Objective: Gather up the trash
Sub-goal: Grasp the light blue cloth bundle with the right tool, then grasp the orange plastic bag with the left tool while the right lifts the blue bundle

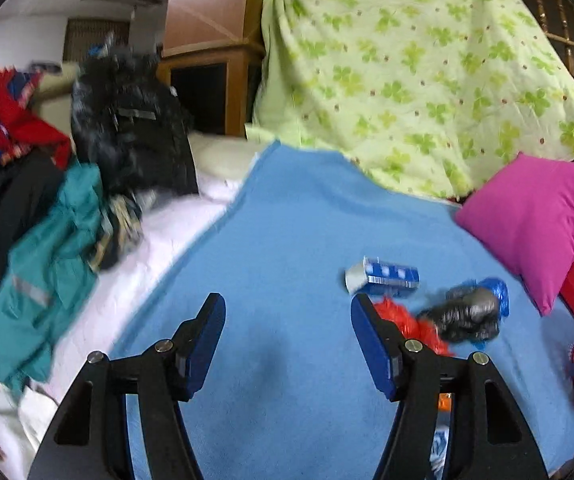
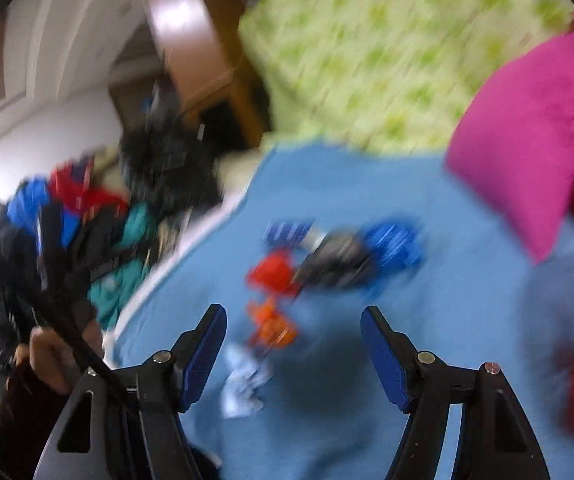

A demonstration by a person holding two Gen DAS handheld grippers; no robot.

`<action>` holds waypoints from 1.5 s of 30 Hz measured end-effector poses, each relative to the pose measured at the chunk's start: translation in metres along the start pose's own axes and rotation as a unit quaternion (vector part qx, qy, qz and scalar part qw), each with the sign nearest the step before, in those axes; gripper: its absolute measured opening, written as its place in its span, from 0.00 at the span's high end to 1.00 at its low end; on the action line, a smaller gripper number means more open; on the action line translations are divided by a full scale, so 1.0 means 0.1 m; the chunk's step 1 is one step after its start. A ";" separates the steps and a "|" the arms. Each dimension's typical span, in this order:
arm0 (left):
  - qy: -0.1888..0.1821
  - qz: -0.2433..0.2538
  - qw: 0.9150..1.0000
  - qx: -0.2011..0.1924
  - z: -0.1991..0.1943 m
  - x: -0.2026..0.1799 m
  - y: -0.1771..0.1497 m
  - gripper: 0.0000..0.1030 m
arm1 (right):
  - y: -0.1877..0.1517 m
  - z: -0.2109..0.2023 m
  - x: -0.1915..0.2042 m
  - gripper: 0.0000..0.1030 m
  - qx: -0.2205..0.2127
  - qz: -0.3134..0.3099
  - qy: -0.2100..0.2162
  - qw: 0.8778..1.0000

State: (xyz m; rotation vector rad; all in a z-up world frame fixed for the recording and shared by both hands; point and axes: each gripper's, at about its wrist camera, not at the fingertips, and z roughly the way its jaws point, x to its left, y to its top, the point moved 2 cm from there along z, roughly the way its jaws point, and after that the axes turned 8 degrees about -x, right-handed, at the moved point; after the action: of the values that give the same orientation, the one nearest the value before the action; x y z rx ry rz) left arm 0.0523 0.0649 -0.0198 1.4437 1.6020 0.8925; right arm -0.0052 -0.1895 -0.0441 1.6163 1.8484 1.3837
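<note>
You are carrying both the left gripper (image 1: 287,344) and right gripper (image 2: 293,354) wide and empty toward the trash (image 1: 463,316) clustered on the blue blanket (image 1: 287,220), seemingly wrappers, so be aiming squarely at one piece.

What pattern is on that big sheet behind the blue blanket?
Green clover leaves on pale yellow-green fabric, sharpest in the left wrist view.

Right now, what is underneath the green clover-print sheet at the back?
The clover-print sheet drapes over something bulky that stays fully covered, so it cannot be identified. Only the blue blanket and a pink pillow show at its foot.
</note>
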 end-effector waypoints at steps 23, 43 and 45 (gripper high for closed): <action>-0.155 -0.010 0.972 0.175 0.45 -0.77 -0.51 0.36 | -0.12 0.34 -0.50 0.69 0.045 0.076 -0.053 0.995; -0.119 0.011 0.974 0.191 0.57 -1.17 -0.87 0.74 | 0.11 -0.32 -0.74 0.69 -0.038 0.088 -0.058 0.994; -0.127 0.027 0.976 0.173 0.41 -1.19 -0.88 0.74 | 0.16 -0.41 -0.71 0.69 -0.057 0.081 -0.058 0.993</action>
State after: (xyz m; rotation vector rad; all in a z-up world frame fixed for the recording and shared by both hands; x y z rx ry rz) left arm 0.0551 -0.0630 -0.1052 1.7702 1.5813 0.4457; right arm -0.0053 -0.2731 -0.0356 1.7790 1.5751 1.4011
